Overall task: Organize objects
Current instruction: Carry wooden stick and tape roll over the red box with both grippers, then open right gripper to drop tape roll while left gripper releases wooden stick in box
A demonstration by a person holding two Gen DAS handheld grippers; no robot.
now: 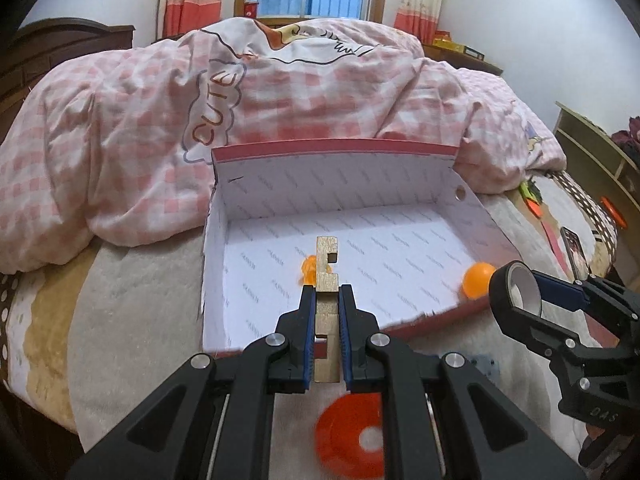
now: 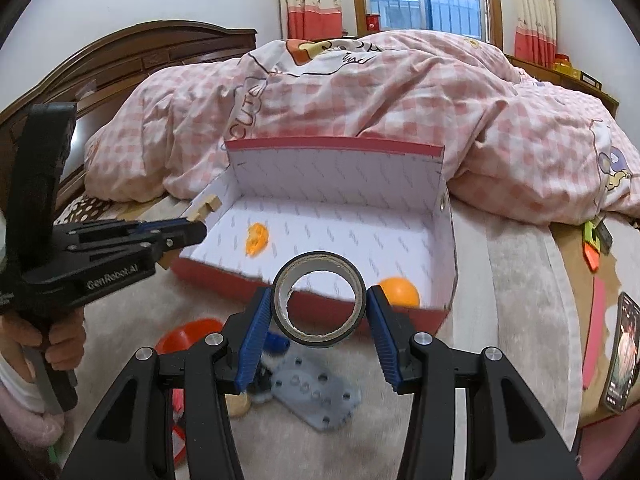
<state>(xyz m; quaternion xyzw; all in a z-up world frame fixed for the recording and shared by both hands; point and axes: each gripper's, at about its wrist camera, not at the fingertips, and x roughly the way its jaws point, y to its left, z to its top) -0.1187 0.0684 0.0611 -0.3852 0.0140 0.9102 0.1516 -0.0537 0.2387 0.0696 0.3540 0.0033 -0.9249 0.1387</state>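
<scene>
My left gripper (image 1: 327,294) is shut on a notched wooden block (image 1: 327,264) and holds it upright over the near edge of the open red box (image 1: 332,147) with a white printed lining. The box sits on the bed. An orange ball (image 1: 478,276) lies in its near right corner and a small translucent orange piece (image 1: 309,272) on its floor. In the right wrist view, my right gripper (image 2: 320,304) is shut on a black tape roll (image 2: 320,338), held just short of the box's front wall (image 2: 312,300). To the left, the left gripper (image 2: 196,229) carries the block (image 2: 208,205).
A pink checked quilt (image 2: 360,92) is heaped behind the box. On the blanket in front lie an orange disc (image 1: 352,436), an orange cup shape (image 2: 188,336), a small blue piece (image 2: 277,342) and a grey perforated plate (image 2: 316,396). A phone (image 2: 622,356) lies at the bed's right edge.
</scene>
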